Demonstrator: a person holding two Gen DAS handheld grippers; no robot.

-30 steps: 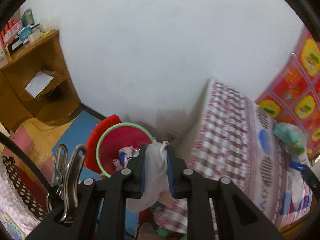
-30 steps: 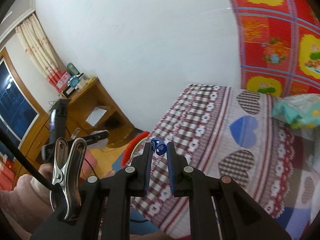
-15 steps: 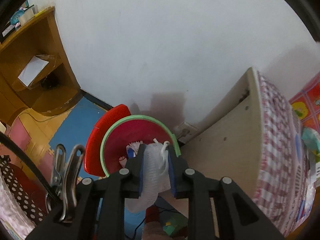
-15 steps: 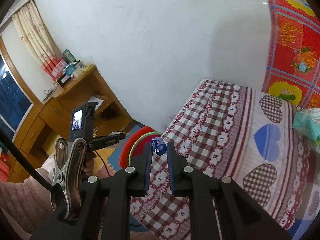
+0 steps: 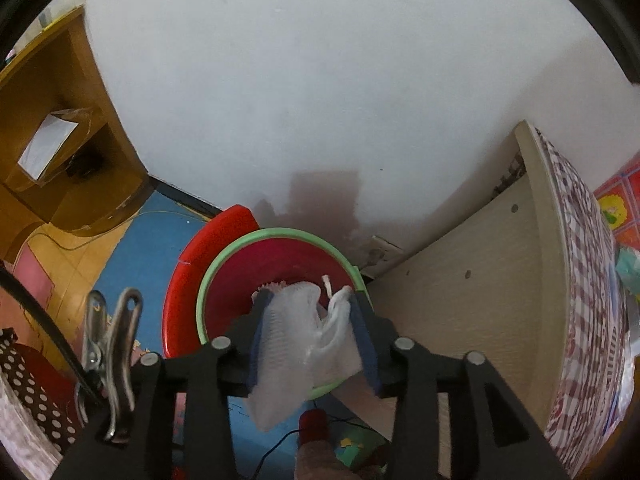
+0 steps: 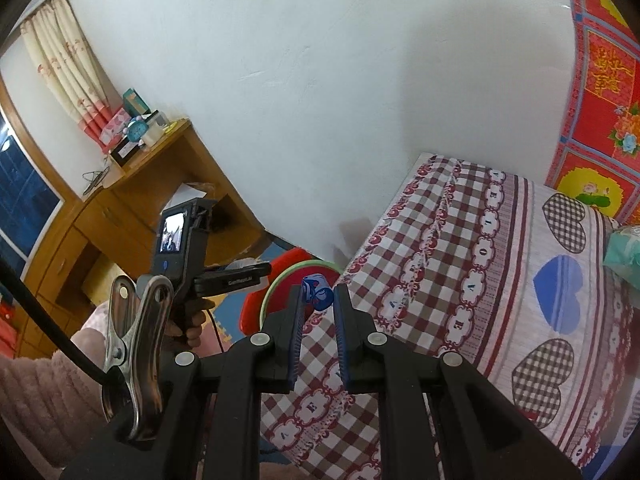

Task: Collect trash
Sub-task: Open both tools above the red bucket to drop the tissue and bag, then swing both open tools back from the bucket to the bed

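One red bin [image 5: 280, 264] sits on blue floor [image 5: 132, 256] against white wall [image 5: 320, 80].

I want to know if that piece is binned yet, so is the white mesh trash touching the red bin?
Cannot tell. In the left wrist view the white mesh trash hangs between the opening left gripper, overlapping the red bin, with no visible contact or gap.

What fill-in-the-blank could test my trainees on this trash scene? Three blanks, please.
1. The white mesh hangs between the left gripper's fingers, above the red ____.
2. The bin has a ____ rim.
3. The right gripper pinches a small ____ scrap.

Missing: bin; green; blue
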